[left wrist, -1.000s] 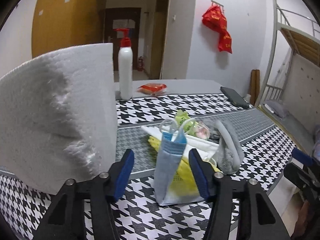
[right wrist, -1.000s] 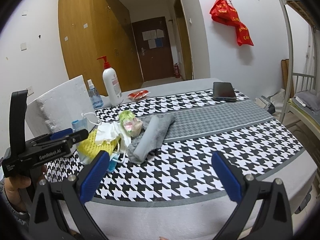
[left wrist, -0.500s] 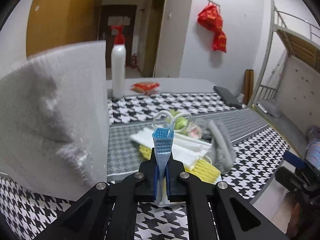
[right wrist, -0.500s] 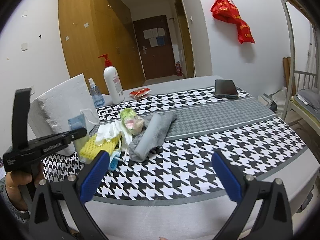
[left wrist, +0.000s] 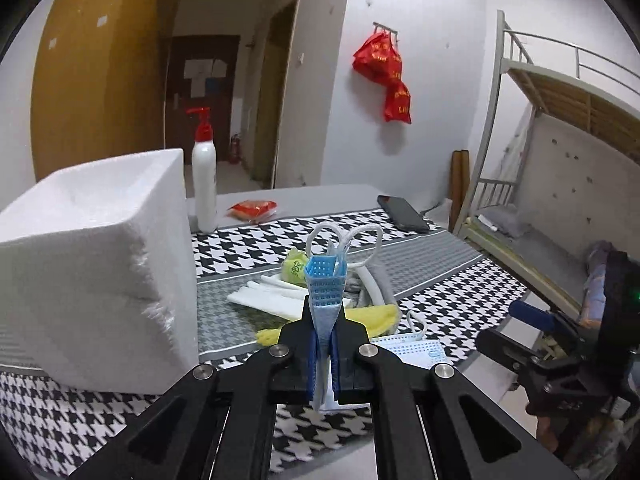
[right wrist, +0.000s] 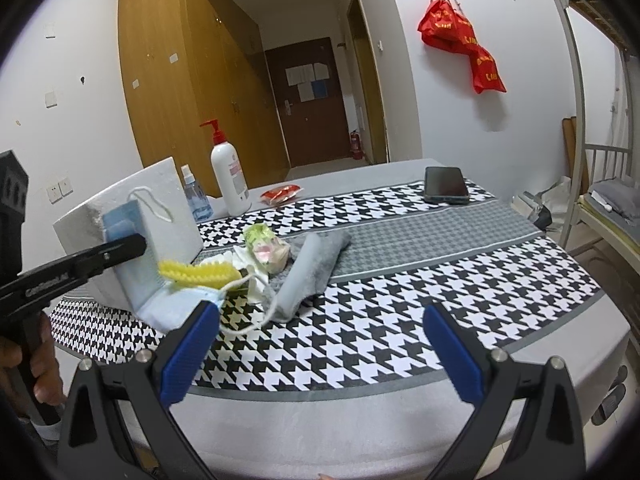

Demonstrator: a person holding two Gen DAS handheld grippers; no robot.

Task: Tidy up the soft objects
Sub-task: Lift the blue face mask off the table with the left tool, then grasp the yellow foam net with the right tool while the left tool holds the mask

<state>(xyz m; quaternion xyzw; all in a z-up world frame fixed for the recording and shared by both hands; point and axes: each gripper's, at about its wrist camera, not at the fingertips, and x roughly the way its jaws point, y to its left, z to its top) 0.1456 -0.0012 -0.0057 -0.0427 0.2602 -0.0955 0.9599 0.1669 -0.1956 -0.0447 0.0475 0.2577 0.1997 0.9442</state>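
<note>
My left gripper point(left wrist: 324, 322) is shut on a folded blue face mask point(left wrist: 325, 280), whose white ear loops stick up past the fingertips. The right wrist view shows that mask point(right wrist: 118, 226) lifted beside the foam block, its lower part hanging down to the table. A second blue mask point(left wrist: 412, 350) lies flat on the cloth. Behind it is a pile: a yellow ribbed cloth point(right wrist: 200, 272), white cloths point(left wrist: 272, 296), a rolled grey towel point(right wrist: 312, 268) and a green-pink packet point(right wrist: 266, 248). My right gripper point(right wrist: 320, 354) stands open over the table's front edge, nothing between its fingers.
A big white foam block point(left wrist: 100, 260) stands at the left on the houndstooth tablecloth point(right wrist: 400, 320). Behind it are a white pump bottle point(right wrist: 230, 176) and a small blue spray bottle point(right wrist: 196, 200). A red packet point(right wrist: 280, 194) and a dark phone point(right wrist: 446, 186) lie further back. A bunk bed frame point(left wrist: 540, 140) stands at the right.
My left gripper has shut on the upright blue mask and lifted it off the table, uncovering a second mask beneath. The right gripper has stayed open and still.
</note>
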